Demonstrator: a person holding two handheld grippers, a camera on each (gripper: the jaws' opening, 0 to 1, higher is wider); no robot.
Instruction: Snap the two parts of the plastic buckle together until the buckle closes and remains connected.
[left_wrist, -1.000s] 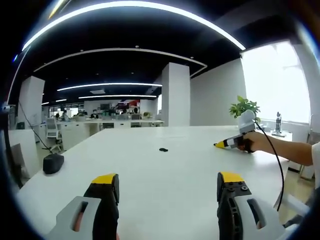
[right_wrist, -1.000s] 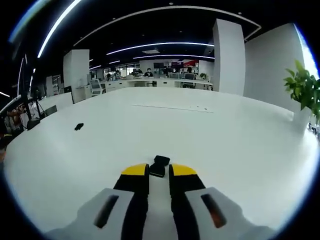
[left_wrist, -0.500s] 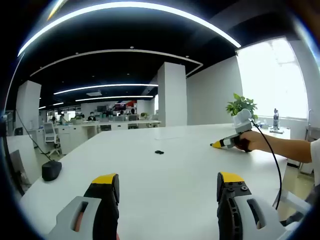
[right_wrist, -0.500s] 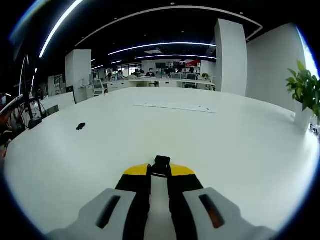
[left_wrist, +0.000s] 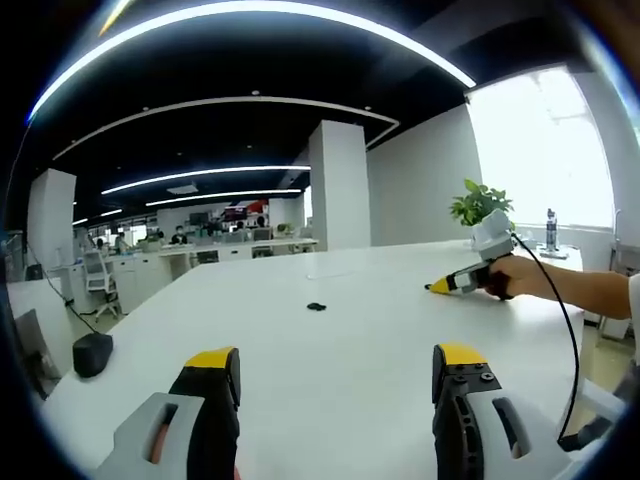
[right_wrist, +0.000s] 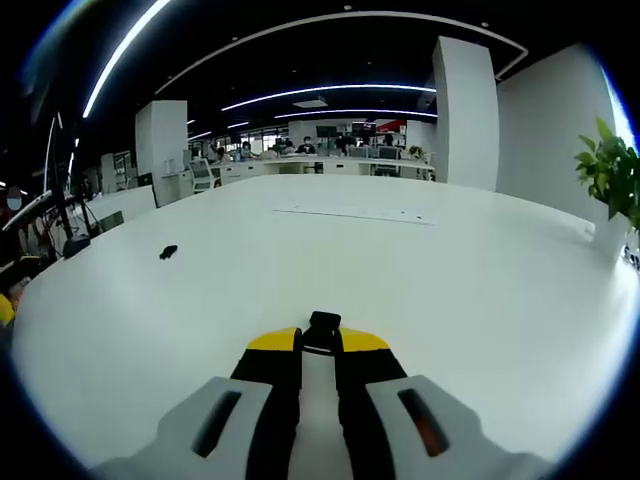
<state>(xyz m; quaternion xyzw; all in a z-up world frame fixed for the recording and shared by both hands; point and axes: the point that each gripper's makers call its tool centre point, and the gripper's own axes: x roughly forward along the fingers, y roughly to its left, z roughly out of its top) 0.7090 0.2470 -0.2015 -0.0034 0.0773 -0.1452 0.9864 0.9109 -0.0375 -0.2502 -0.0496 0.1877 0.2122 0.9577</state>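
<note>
While my right gripper (right_wrist: 320, 343) is clamped on one buckle half (right_wrist: 321, 330), a small black piece that juts just past its yellow tips, my left gripper (left_wrist: 338, 378) hangs above the near edge of the white table (left_wrist: 380, 330) with its jaws wide apart and nothing between them. Its mate, the second buckle half (left_wrist: 317, 306), lies loose toward the middle of the table, well apart from both grippers; the right gripper view places it (right_wrist: 168, 252) nearer the table's left edge. The right gripper (left_wrist: 452, 285) also appears in the left gripper view, held in my hand (left_wrist: 505, 277) over the table's right side.

Risks, as I judge them:
- The held half is pinched at its rear only; a push along the jaws could slide it back or twist it, so the snap would not seat.
- The loose half is small and light; a closing jaw may skate it toward the table's edge, or out of view.
- Its facing is too small to read, so it may well meet its mate the wrong way round.
- A dark rounded object (left_wrist: 91, 354) sits by the left edge, clear of the work
</note>
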